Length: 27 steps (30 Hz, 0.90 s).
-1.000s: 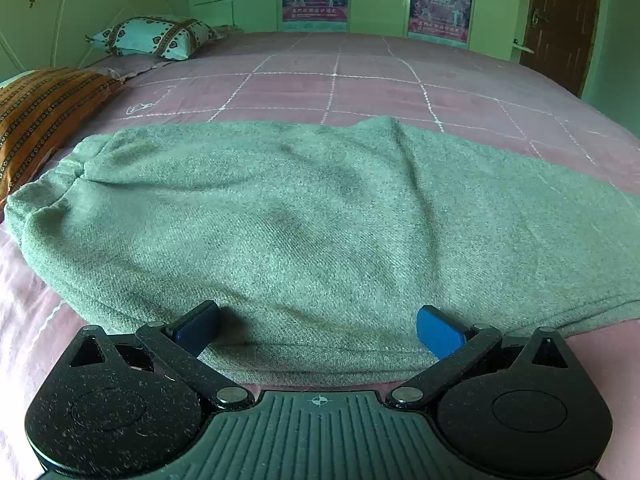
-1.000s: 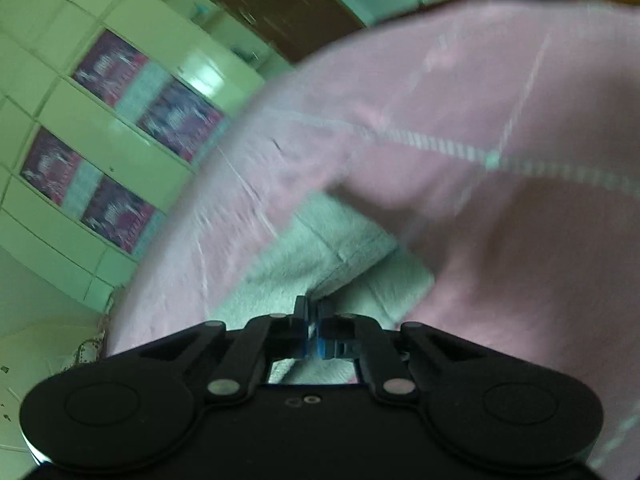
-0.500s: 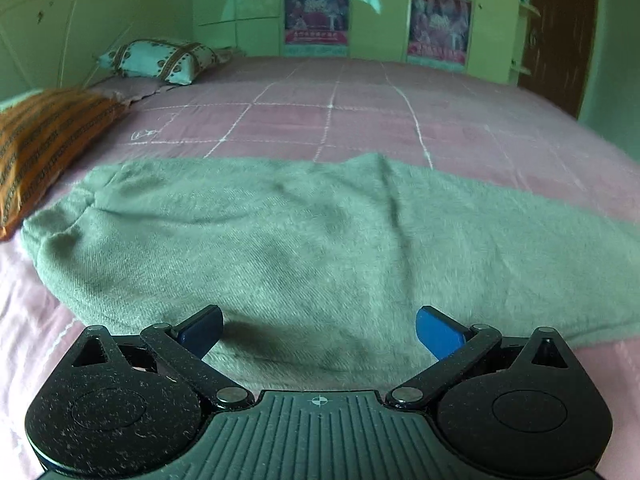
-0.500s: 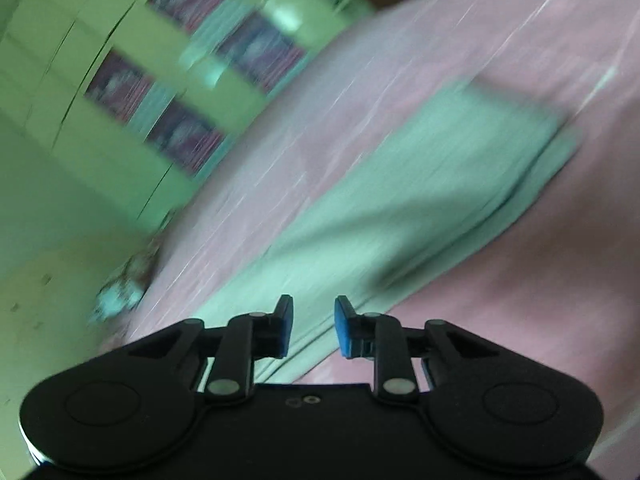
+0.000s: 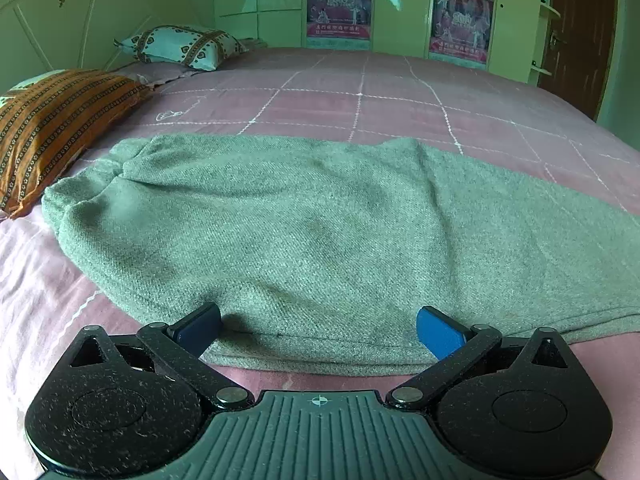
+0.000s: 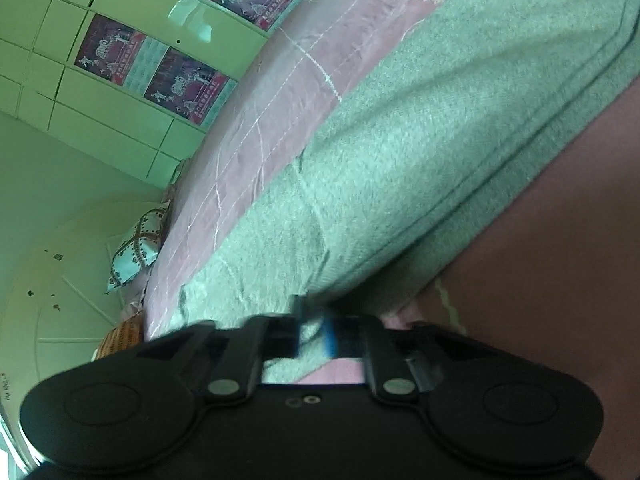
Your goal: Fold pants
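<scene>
At the far left of the left wrist view, an orange striped pillow is lying on the bed, with a patterned pillow sitting behind it in the upper left. Across the centre of the frame, the grey-green pants are lying flat on the bed, waistband toward the left. Along the lower edge, the left tongs are resting spread wide apart at the near hem. In the right wrist view, the right tongs are sitting narrowly apart, motion-blurred, with the pants' edge lying between them; whether they are pinching it cannot be determined.
</scene>
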Motion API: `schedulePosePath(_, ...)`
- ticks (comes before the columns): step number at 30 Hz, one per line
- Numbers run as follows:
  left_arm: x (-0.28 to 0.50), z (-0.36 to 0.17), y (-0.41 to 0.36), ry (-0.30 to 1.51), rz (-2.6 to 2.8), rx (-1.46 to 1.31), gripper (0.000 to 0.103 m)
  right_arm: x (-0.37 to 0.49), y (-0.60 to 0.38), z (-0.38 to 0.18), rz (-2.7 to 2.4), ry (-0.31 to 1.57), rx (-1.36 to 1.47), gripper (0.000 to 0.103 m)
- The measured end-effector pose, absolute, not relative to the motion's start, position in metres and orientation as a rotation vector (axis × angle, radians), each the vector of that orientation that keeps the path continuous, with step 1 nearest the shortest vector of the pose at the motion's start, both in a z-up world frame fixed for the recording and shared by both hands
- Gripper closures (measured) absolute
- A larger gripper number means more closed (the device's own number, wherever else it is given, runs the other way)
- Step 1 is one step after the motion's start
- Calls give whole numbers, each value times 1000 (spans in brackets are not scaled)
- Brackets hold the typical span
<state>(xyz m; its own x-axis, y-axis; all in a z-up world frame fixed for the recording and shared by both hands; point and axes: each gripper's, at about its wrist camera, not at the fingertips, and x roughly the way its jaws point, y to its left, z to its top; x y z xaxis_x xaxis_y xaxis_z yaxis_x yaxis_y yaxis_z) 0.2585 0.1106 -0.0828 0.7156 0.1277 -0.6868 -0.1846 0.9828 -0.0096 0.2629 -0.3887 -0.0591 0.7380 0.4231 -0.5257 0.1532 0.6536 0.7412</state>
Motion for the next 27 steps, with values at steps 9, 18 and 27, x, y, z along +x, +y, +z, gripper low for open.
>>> schedulePosePath(9,253,-79,121,759,203,-88,0,254,-389,-62,183,772,788,101)
schedulePosePath(18,252,-77,115,763,217,-68,0,240,-441,-52,57,673,882,98)
schedulePosePath(27,252,-79,114,767,214,-55,0,246,-437,-54,46,664,828,103)
